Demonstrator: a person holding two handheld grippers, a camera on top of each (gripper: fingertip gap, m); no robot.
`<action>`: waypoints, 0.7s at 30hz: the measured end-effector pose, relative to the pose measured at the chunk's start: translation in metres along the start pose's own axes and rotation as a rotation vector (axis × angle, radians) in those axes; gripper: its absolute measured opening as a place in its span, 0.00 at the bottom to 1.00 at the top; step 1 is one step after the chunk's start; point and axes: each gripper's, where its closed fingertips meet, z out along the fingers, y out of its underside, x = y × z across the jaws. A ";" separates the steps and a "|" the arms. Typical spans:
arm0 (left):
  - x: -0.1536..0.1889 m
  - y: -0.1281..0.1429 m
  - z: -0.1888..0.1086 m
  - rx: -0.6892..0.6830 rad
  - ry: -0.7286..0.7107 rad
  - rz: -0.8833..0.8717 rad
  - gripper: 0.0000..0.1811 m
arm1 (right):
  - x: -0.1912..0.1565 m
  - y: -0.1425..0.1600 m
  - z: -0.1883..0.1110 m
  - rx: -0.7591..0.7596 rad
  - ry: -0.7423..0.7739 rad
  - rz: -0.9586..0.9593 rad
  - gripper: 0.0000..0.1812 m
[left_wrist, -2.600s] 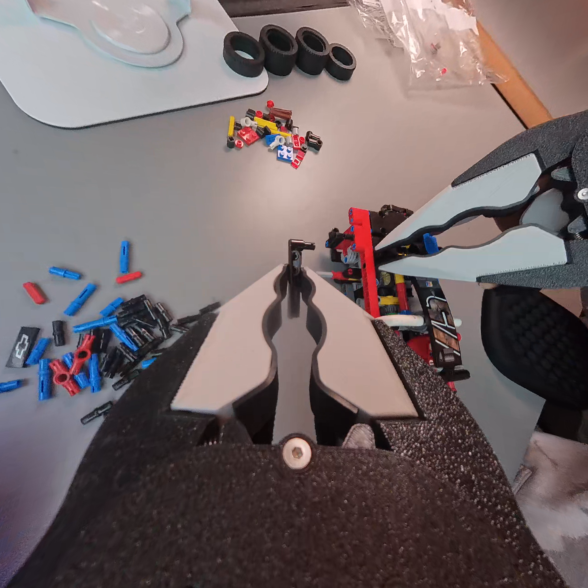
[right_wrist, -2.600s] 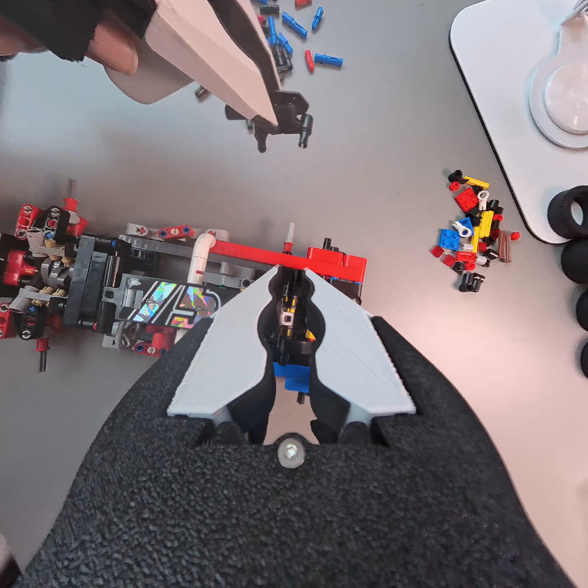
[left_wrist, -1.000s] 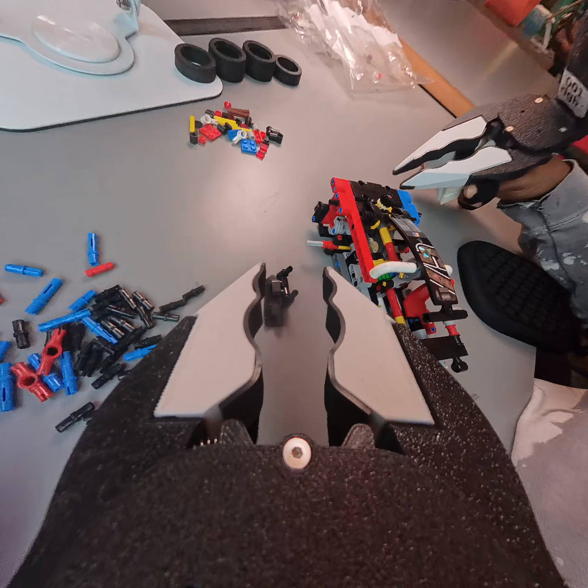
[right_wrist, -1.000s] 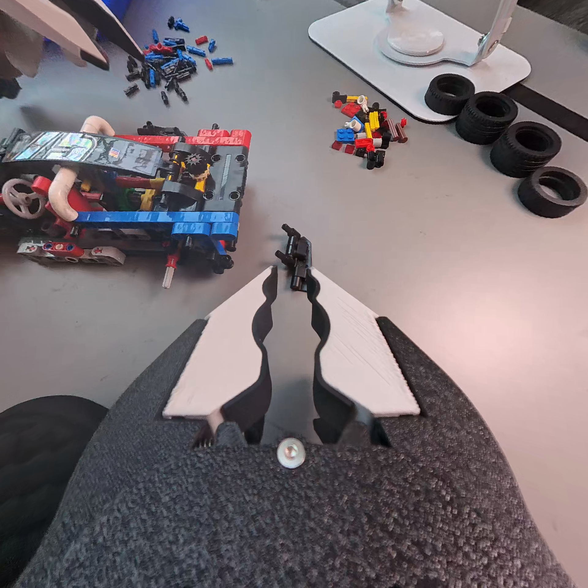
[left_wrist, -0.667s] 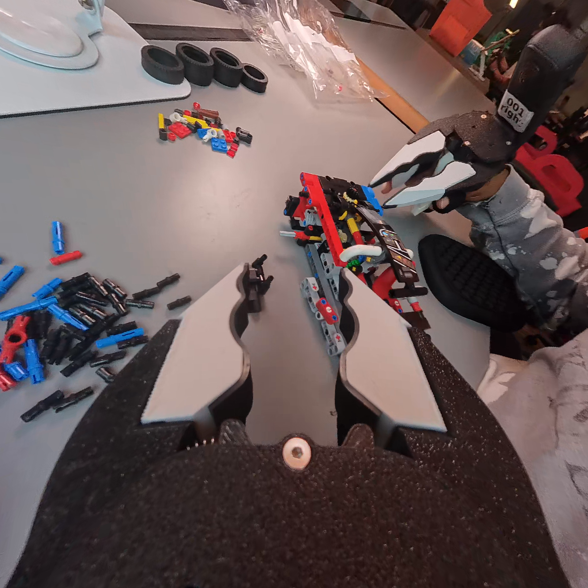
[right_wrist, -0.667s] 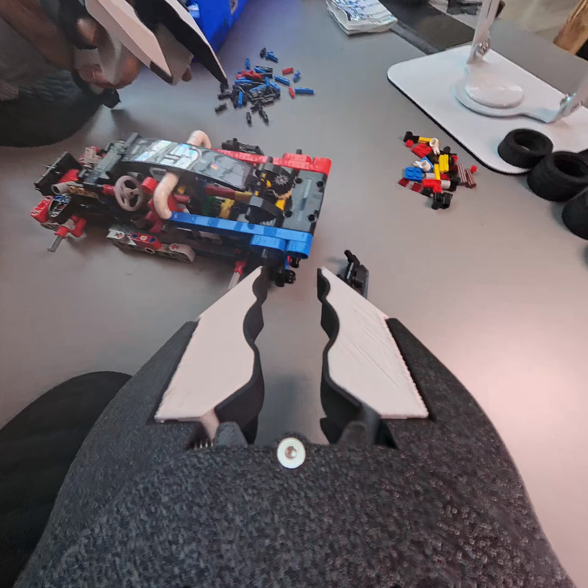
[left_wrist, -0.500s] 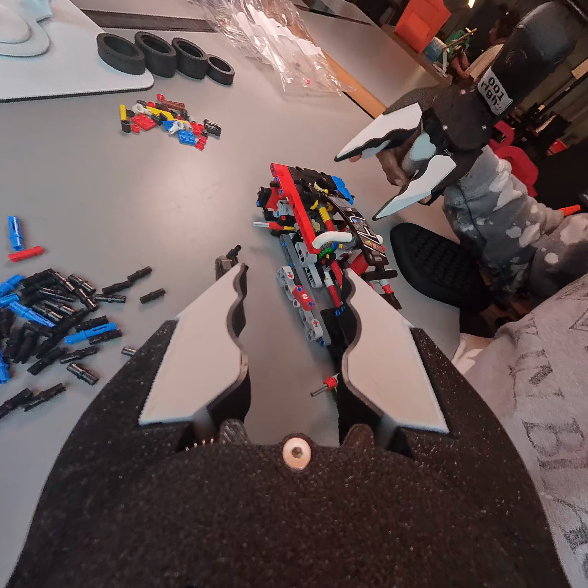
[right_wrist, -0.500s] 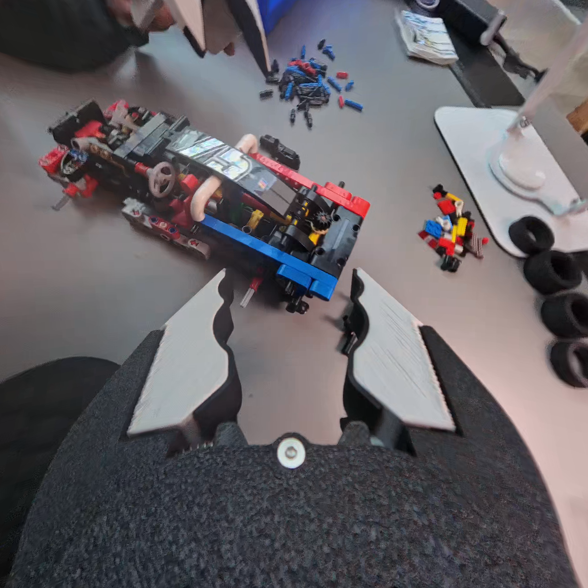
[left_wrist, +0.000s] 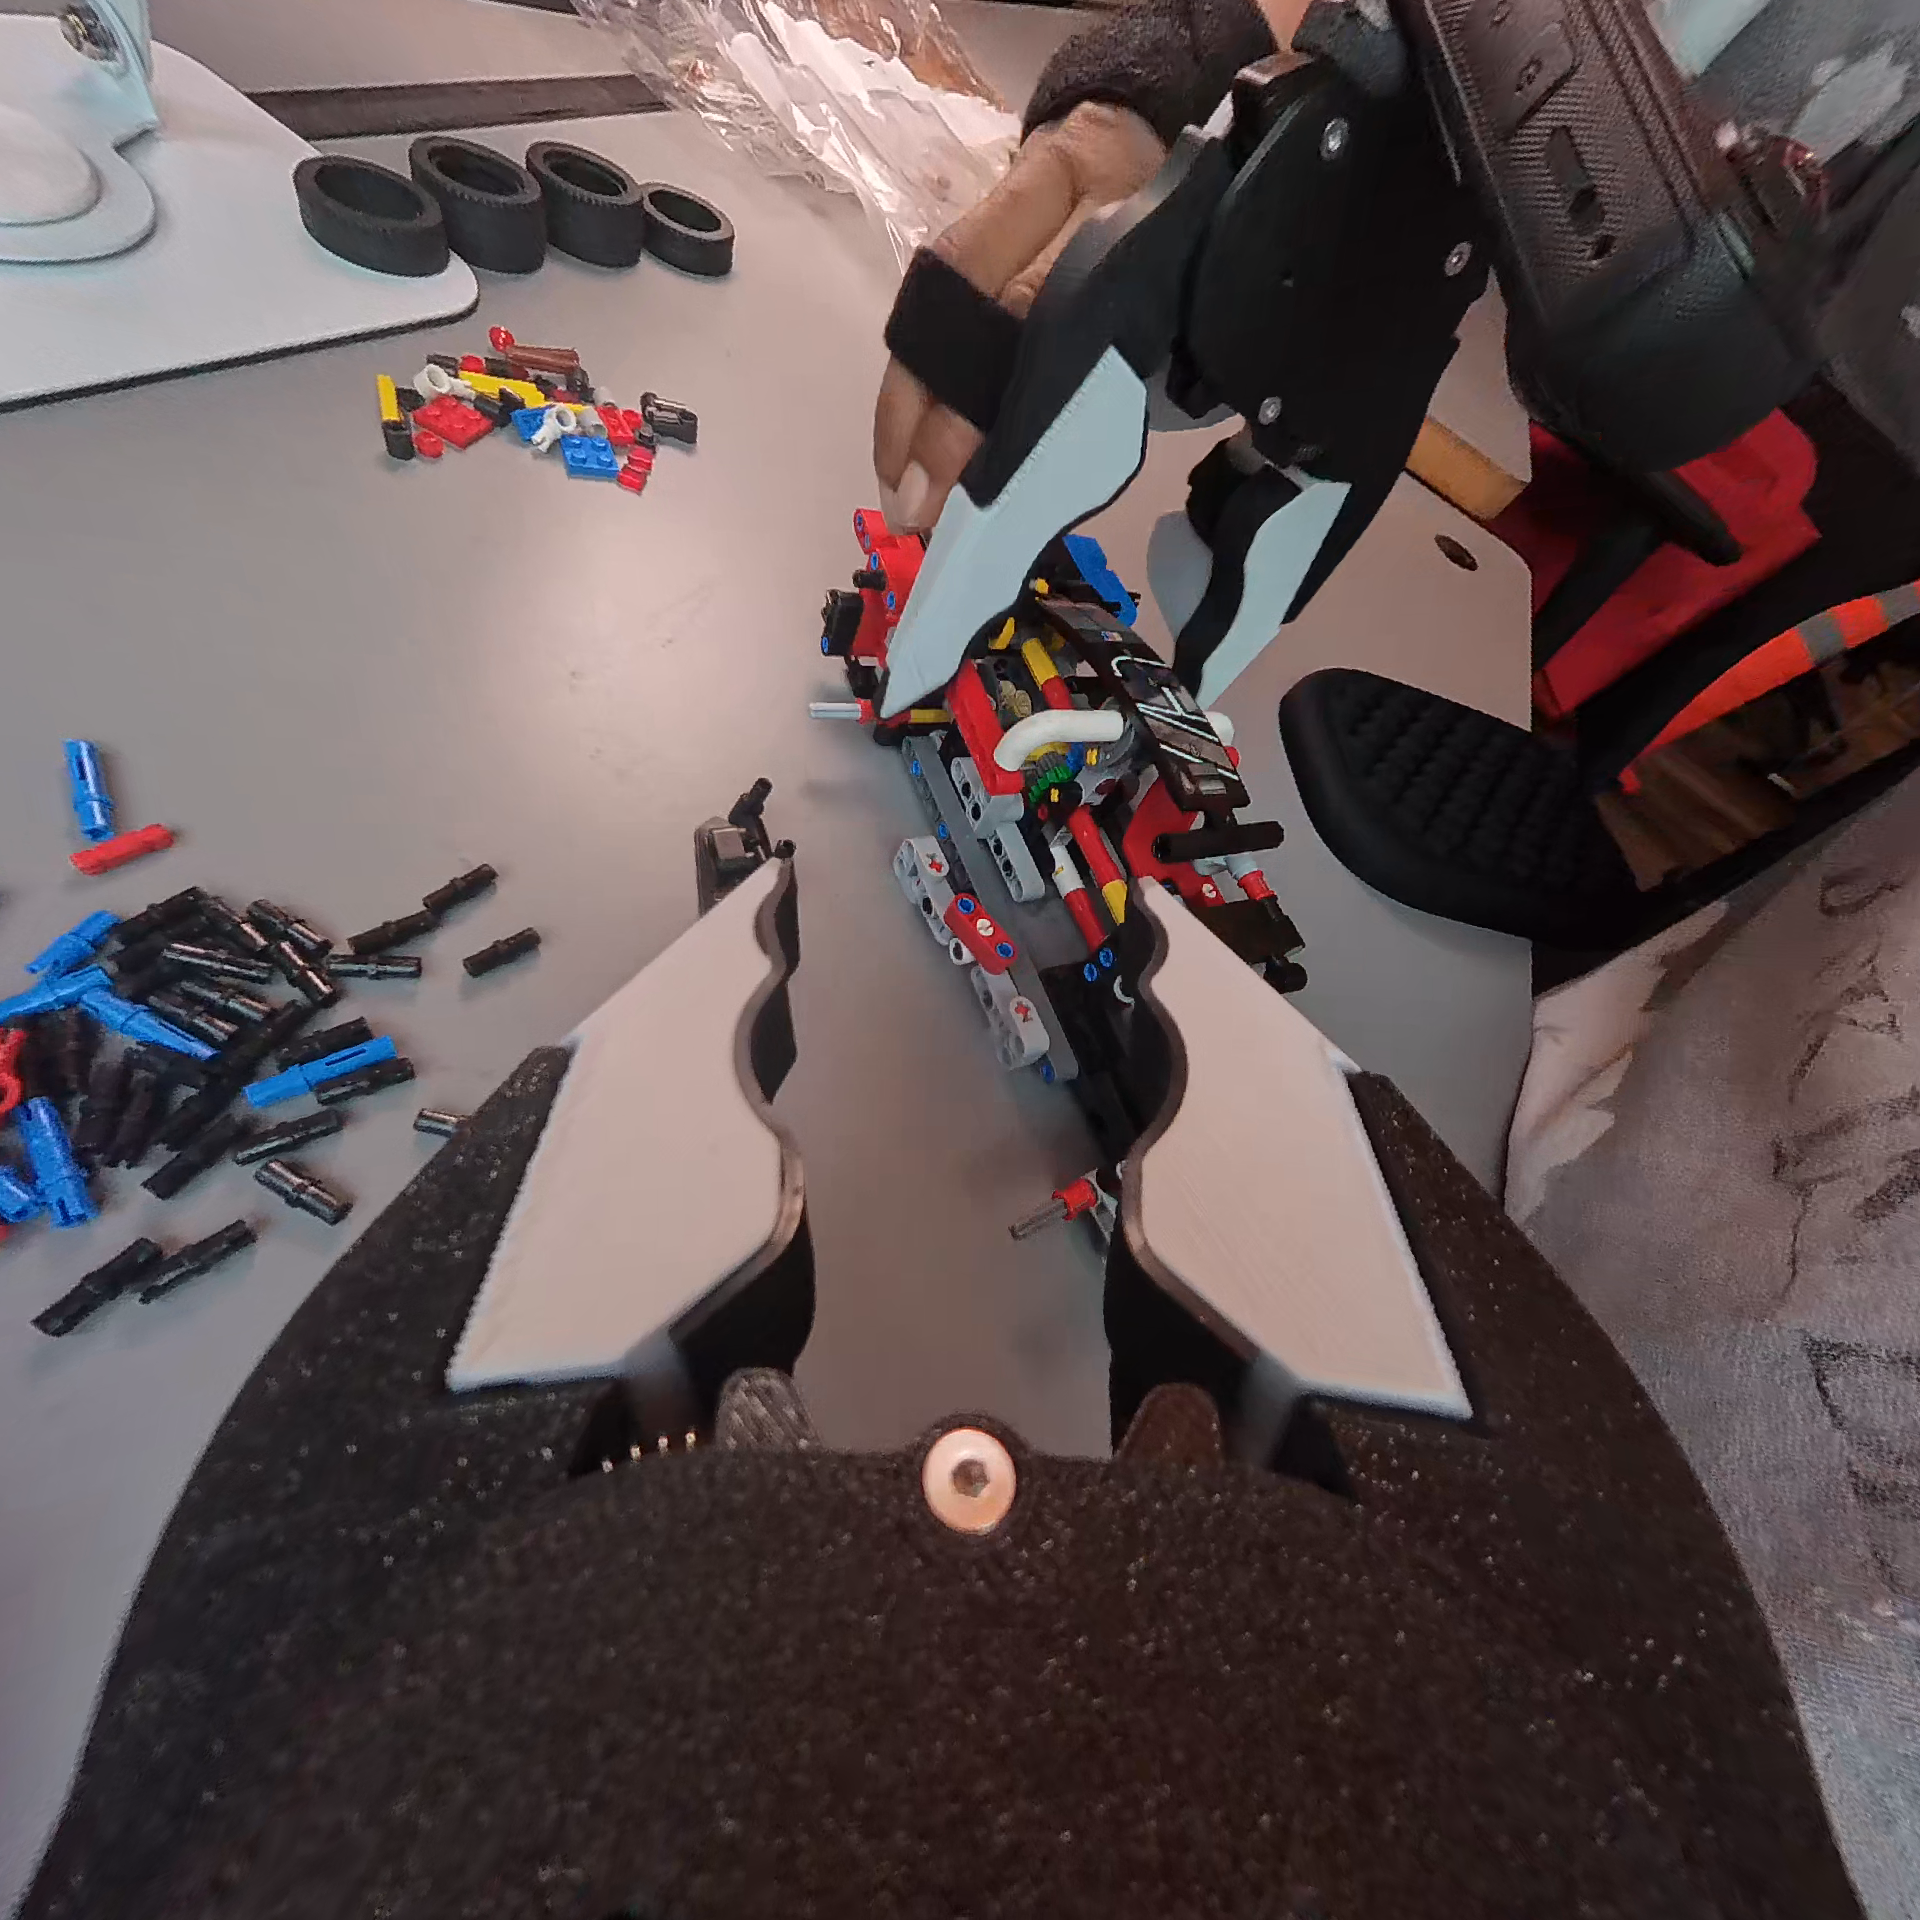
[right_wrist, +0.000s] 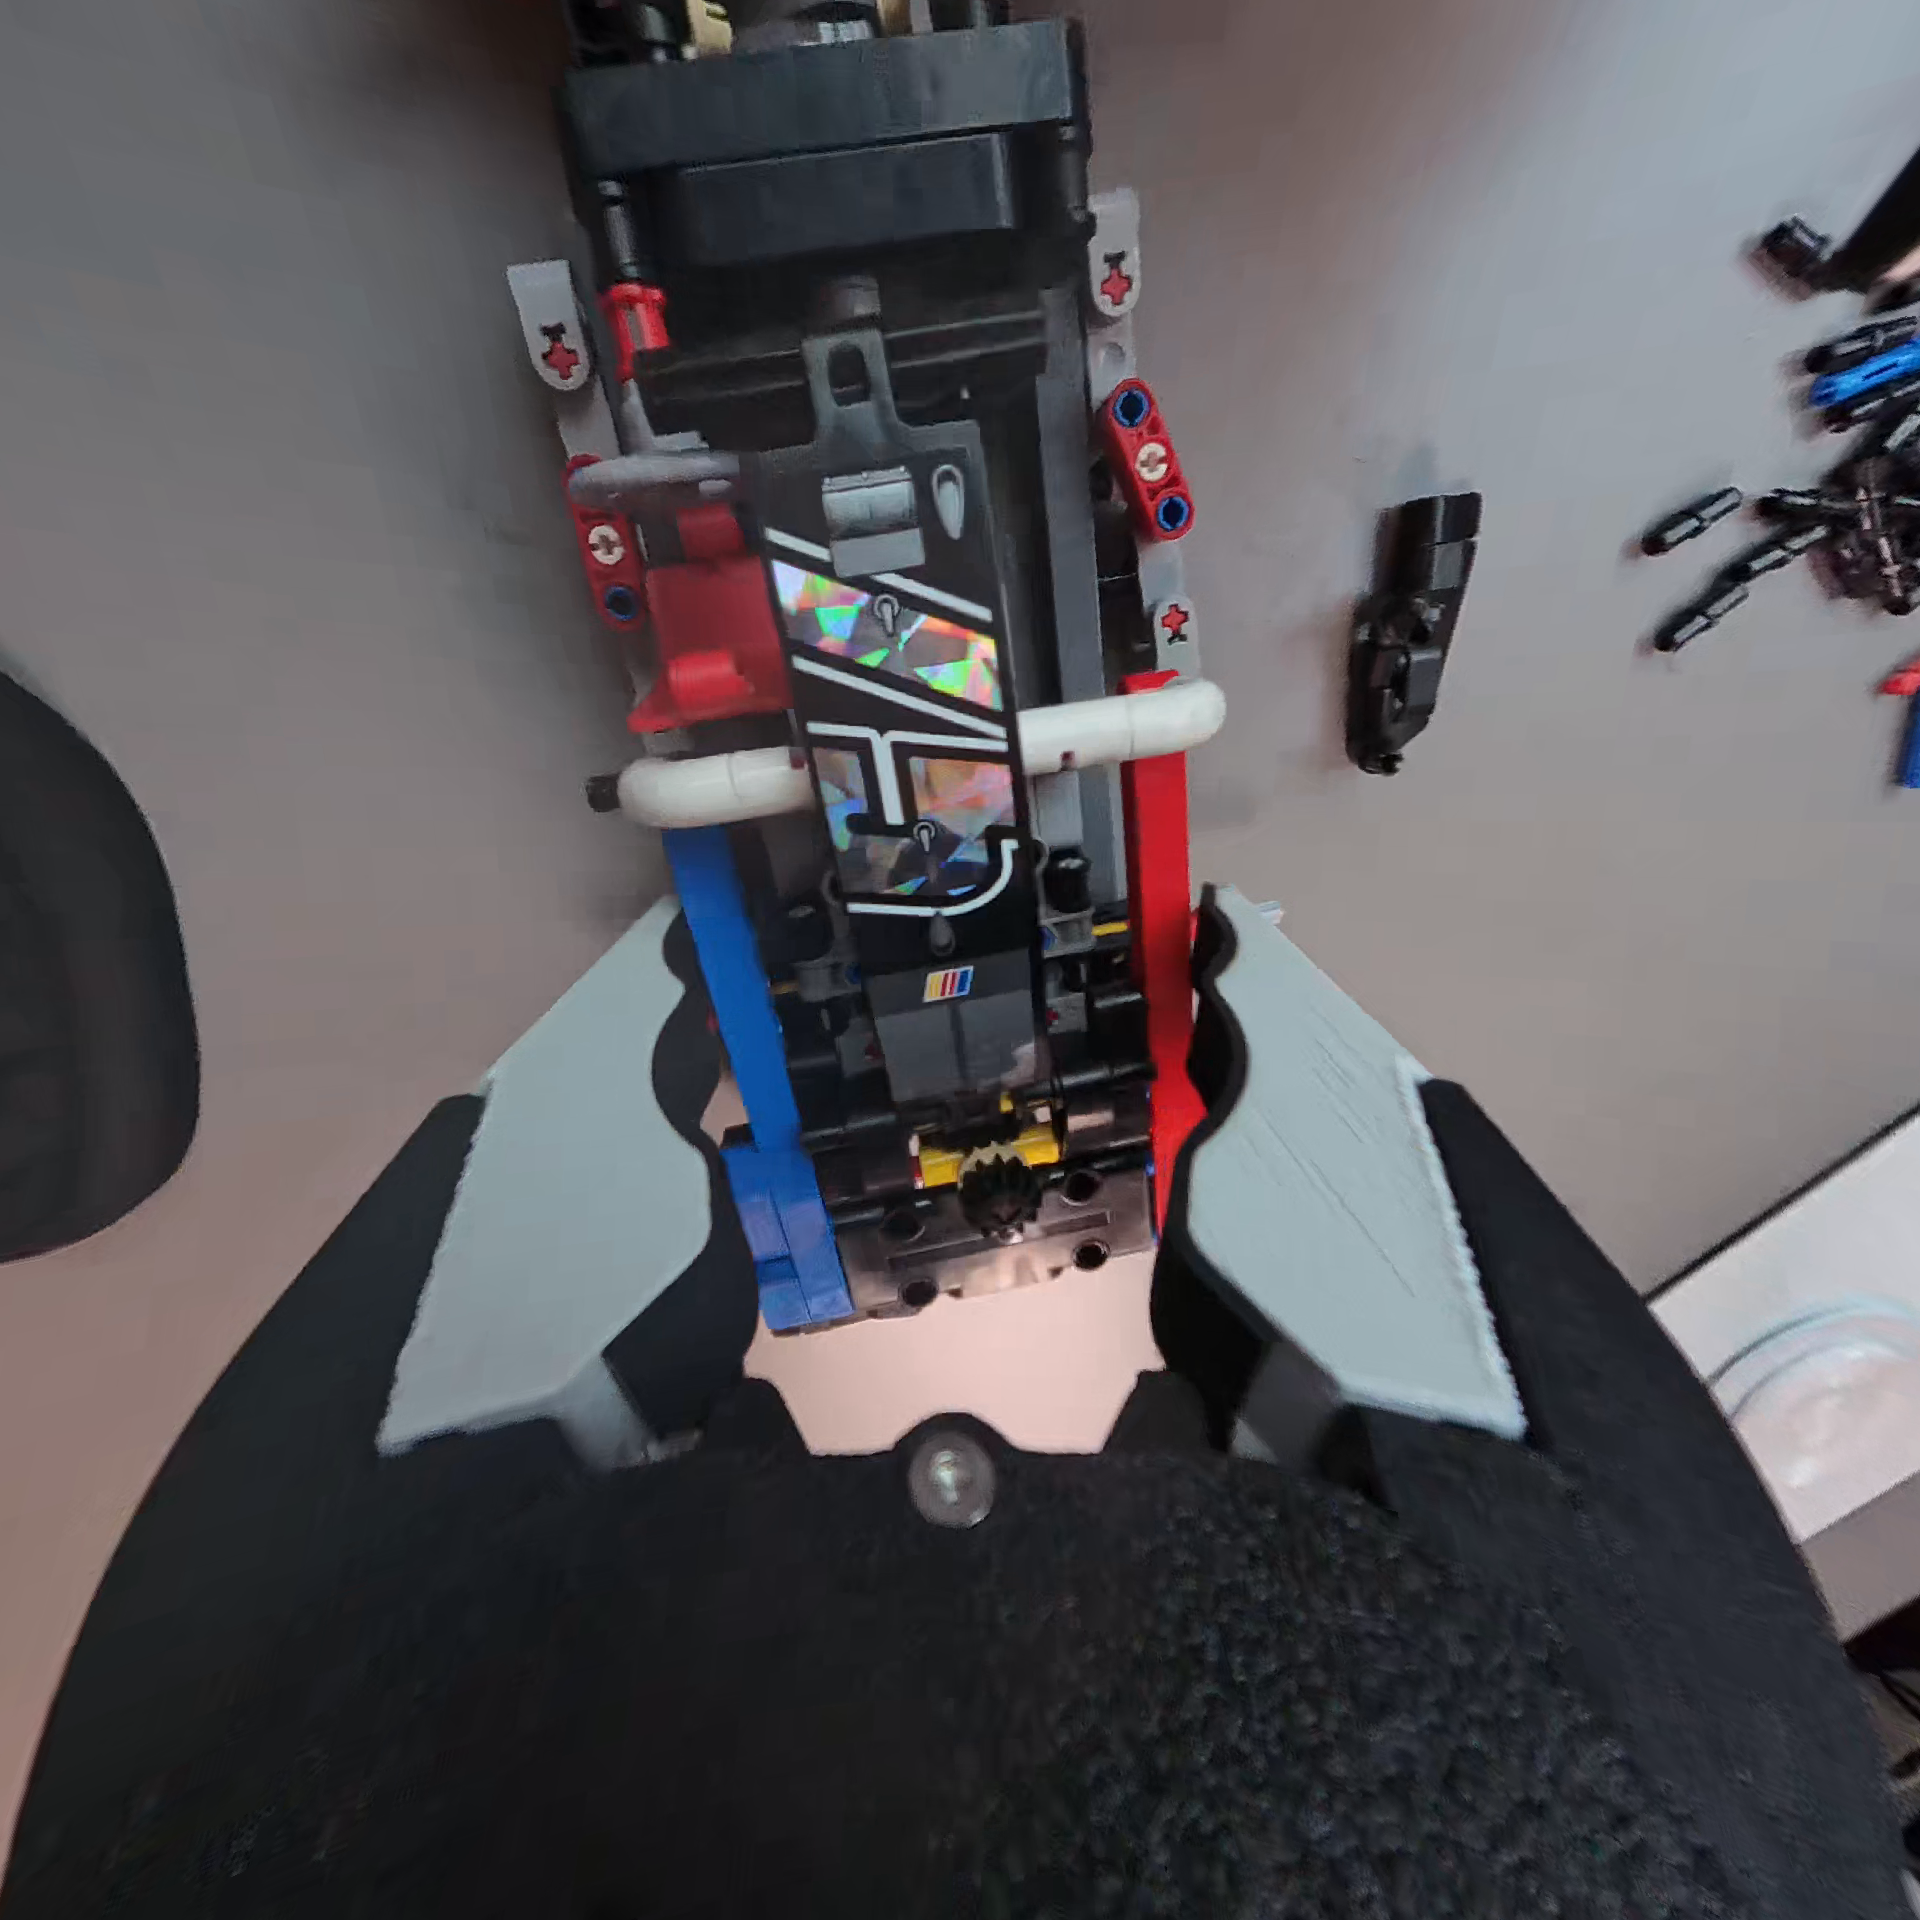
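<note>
A partly built toy car chassis (left_wrist: 1060, 790) with red and blue side beams lies on the grey table. My left gripper (left_wrist: 966, 894) is open and empty, low over the chassis's near end. A small black part (left_wrist: 732, 842) lies on the table by its left fingertip. My right gripper (right_wrist: 945, 914) is open wide and straddles the chassis's (right_wrist: 914, 727) far end, one finger beside the blue beam and one beside the red beam. The black part (right_wrist: 1408, 634) also shows right of the chassis in the right wrist view.
Black tyres (left_wrist: 509, 203) stand in a row by a white base plate (left_wrist: 208, 291). A heap of small coloured pieces (left_wrist: 530, 416) and a pile of black and blue pins (left_wrist: 187, 1018) lie to the left. A black chair seat (left_wrist: 1455, 810) is past the table's right edge.
My left gripper let go of the black part, opened and moved towards the chassis's near end. My right gripper opened wide and came down over the chassis's far end.
</note>
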 end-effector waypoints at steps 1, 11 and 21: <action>0.001 -0.002 -0.003 0.016 0.005 -0.004 0.33 | 0.000 -0.001 -0.002 -0.003 -0.029 0.010 0.51; 0.008 -0.011 -0.009 0.082 0.072 -0.027 0.32 | -0.029 0.020 -0.035 0.014 -0.041 0.264 0.48; 0.015 -0.011 -0.012 0.105 0.067 0.010 0.32 | -0.060 0.093 -0.121 -0.064 0.138 0.551 0.48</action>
